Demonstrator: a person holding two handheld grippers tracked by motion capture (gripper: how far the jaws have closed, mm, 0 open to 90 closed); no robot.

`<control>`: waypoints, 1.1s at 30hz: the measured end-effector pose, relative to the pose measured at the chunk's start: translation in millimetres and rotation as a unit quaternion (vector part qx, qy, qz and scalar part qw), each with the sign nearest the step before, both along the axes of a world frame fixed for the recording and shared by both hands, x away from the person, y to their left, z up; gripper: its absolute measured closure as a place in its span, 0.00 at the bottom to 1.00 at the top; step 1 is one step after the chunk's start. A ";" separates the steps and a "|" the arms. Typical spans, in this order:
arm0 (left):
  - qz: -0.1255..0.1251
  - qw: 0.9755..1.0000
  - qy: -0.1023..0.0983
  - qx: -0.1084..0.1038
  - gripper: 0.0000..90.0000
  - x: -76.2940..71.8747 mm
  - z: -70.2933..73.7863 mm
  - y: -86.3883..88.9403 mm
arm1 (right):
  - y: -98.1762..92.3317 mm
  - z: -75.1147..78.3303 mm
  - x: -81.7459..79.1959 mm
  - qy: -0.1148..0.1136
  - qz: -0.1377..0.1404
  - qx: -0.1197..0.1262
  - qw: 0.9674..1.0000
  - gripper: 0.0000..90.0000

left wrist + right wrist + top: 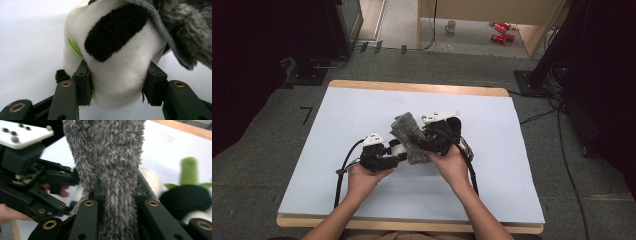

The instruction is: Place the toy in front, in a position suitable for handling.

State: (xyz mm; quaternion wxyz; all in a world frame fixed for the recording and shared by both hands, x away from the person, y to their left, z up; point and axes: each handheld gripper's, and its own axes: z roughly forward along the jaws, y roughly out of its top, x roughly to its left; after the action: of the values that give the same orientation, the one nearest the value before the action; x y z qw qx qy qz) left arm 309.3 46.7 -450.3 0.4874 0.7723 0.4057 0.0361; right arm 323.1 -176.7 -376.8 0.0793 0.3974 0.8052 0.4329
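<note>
Pale blue-white sheet (362, 120) covers pretty much the whole wooden table (412, 87), which sits on grey carpet with dark stands and cables around it. Way at the back on the floor there's a mug (451, 26) and a couple of red cans (501, 31).

Middle of the table is where everything's bunched up. A fuzzy grey sock (409, 136) is standing up off the sheet, tilted a bit, and it's pulled partly over a black-and-white plush toy (396, 146). From the left gripper view you can see the toy's white belly with a big black patch, a bit of green trim at its side, and the sock's ribbed cuff draped across its upper right.

The person's arms come in from the near edge, one gripper per hand. The left gripper (117, 85) has its jaws squeezed in on the plush toy from both sides, the white fur bulging out between them. It's low, just off the sheet, on the left of the sock.

The right gripper (117, 202) is clamped on the sock itself, the shaggy grey fabric pinched between its jaws and running straight up past them. In that view, the left gripper and the fingers holding it are just beside it on the left, and the toy's black part with a green bit poking up is off to the right, kinda blurry.
</note>
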 end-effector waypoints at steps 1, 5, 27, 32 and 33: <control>0.000 1.000 0.004 -0.001 0.55 1.3 0.0 1.0 | -1.6 0.2 0.1 -0.002 -0.004 -0.004 1.000 0.83; -0.009 1.000 0.010 -0.005 0.55 6.9 -0.1 4.3 | -17.7 -0.1 3.0 -0.008 -0.030 -0.029 0.999 0.83; -0.052 0.998 0.031 0.005 0.55 35.6 4.6 10.1 | -108.7 7.9 1.1 0.008 -0.141 0.023 0.990 0.84; -0.054 0.998 0.034 0.002 0.55 37.6 4.6 11.0 | -123.1 5.0 0.0 0.014 -0.158 0.028 0.987 0.84; -0.054 0.998 0.035 0.002 0.55 37.9 4.6 11.4 | -124.4 5.4 -0.4 0.014 -0.161 0.026 0.986 0.84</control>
State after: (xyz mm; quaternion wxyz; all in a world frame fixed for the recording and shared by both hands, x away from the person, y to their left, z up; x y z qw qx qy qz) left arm 347.2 58.1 -445.6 0.4726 0.7948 0.3803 -0.0168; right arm 322.7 -301.1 -371.5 0.1262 0.5302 0.7200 0.4297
